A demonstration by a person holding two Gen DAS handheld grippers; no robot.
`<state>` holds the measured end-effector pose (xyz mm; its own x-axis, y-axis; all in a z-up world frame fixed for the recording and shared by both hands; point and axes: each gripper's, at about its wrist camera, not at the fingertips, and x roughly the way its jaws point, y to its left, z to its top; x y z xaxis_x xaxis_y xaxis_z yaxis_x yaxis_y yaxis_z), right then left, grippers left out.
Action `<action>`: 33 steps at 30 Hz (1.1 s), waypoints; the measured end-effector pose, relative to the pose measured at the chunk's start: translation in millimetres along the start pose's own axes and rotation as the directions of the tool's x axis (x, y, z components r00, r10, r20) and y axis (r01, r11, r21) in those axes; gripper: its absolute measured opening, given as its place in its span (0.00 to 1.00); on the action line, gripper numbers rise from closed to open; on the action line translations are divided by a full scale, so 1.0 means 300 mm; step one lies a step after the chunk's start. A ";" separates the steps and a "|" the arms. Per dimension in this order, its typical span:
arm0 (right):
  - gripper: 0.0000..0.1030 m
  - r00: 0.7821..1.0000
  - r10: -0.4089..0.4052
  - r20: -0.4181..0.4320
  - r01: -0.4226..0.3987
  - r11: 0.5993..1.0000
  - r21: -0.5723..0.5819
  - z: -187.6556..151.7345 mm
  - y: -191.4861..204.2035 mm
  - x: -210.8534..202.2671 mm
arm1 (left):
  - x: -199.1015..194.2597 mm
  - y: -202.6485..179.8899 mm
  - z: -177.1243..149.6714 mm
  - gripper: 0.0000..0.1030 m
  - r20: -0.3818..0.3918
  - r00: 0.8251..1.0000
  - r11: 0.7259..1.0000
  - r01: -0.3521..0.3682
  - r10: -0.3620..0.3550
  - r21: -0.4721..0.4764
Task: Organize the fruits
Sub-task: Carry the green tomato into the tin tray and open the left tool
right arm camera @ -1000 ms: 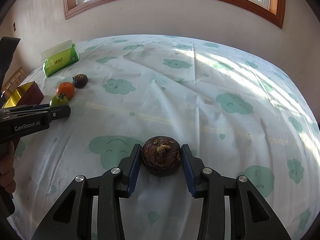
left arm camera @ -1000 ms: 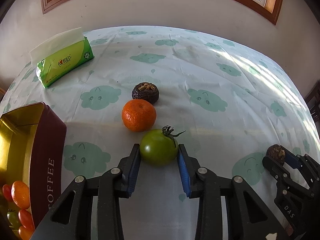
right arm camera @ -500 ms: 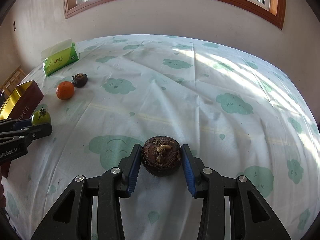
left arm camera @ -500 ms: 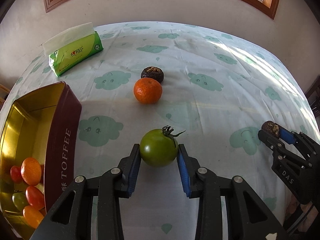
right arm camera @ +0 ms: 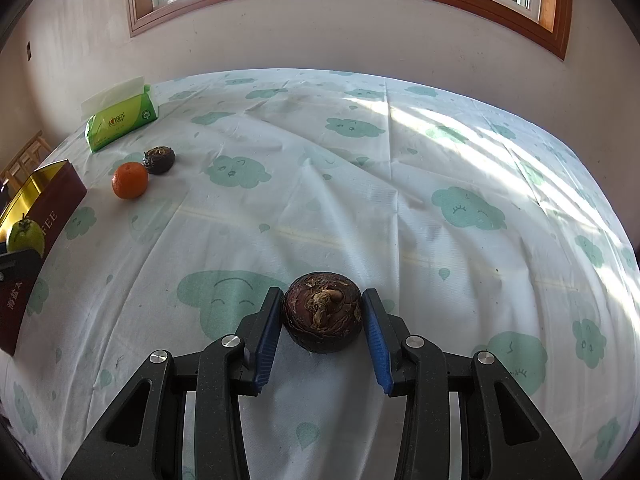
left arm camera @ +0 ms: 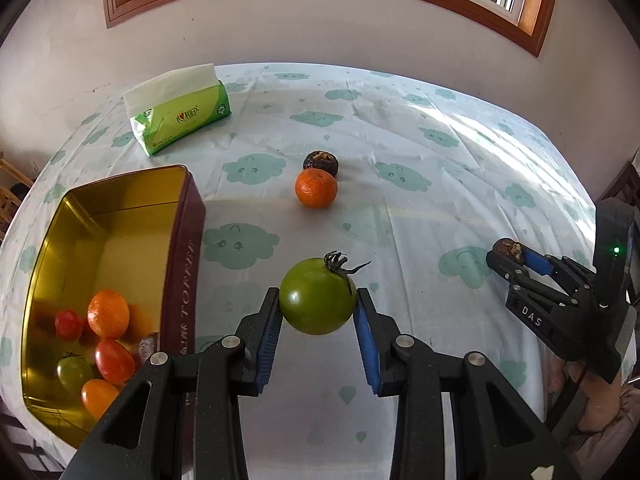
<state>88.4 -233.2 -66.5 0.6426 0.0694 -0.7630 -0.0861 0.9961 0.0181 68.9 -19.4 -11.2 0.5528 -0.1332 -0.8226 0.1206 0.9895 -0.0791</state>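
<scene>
The left tongs (left arm camera: 316,330), clamped on the green tomato (left arm camera: 317,301) (stem up and rightward), have carried it back from the orange (left arm camera: 316,188) toward the toffee tin (left arm camera: 182,248); the right tongs (right arm camera: 322,330) still pinch a dark round fruit (right arm camera: 322,312) above the worktop (right arm camera: 360,200).

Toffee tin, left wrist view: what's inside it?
The toffee tin holds an orange, red tomatoes, a green one and an orange-yellow one. The left gripper covers its near corner.
</scene>
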 end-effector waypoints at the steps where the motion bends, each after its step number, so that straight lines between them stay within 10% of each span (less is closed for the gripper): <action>1: 0.40 1.000 0.000 0.000 0.000 1.000 0.000 0.000 0.000 0.000 | -0.014 0.012 0.000 0.31 0.006 1.000 1.000 -0.002 0.002 -0.004; 19: 0.40 1.000 -0.002 0.000 0.002 1.000 -0.001 0.000 0.002 0.000 | -0.123 0.425 -0.058 0.31 0.005 0.984 0.968 -0.174 0.177 -0.183; 33: 0.40 1.000 -0.003 0.000 0.003 1.000 -0.002 -0.001 0.003 0.000 | -0.066 0.567 -0.124 0.31 -0.066 0.984 0.952 -0.176 0.165 -0.252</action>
<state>88.1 -232.3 -66.6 0.6426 0.0668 -0.7632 -0.0860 0.9962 0.0149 47.8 153.6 -29.2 0.5096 0.0354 -0.8597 -0.1899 0.9791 -0.0723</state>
